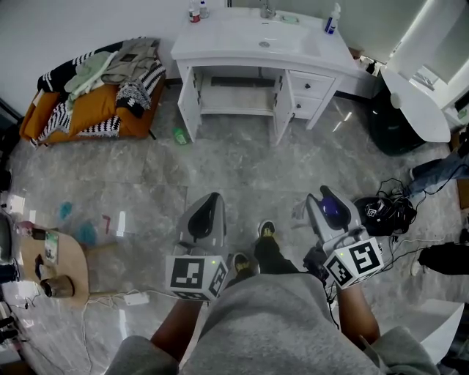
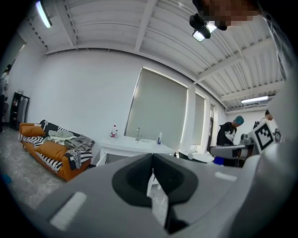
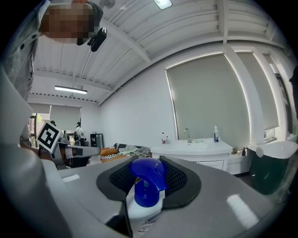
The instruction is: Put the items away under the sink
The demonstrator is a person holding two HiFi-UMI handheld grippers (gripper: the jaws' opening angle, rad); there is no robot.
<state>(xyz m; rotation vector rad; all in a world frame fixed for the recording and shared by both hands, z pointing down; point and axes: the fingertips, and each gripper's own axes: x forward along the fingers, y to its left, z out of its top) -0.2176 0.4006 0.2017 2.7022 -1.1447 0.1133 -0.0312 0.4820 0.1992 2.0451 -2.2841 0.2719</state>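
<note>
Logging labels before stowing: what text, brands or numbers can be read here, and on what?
No text reads clearly.
Label on the spray bottle in the right gripper: print there, too blurred.
Bottles on the sink counter: too small.
Marker cubes: black-and-white patterns only, no words.

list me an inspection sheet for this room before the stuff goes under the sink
surface: glossy grey marble floor; white vanity, cabinet doors open
job's things: spray bottle with blue head in right gripper; green bottle on the floor near the vanity
clutter: clothes piled on orange sofa; small items on round side table
grippers: right gripper shut on the spray bottle; left gripper jaws almost together, pale sliver in the gap, unclear what
cables: black cables tangled on the floor
surroundings: white tub, dark bin
</note>
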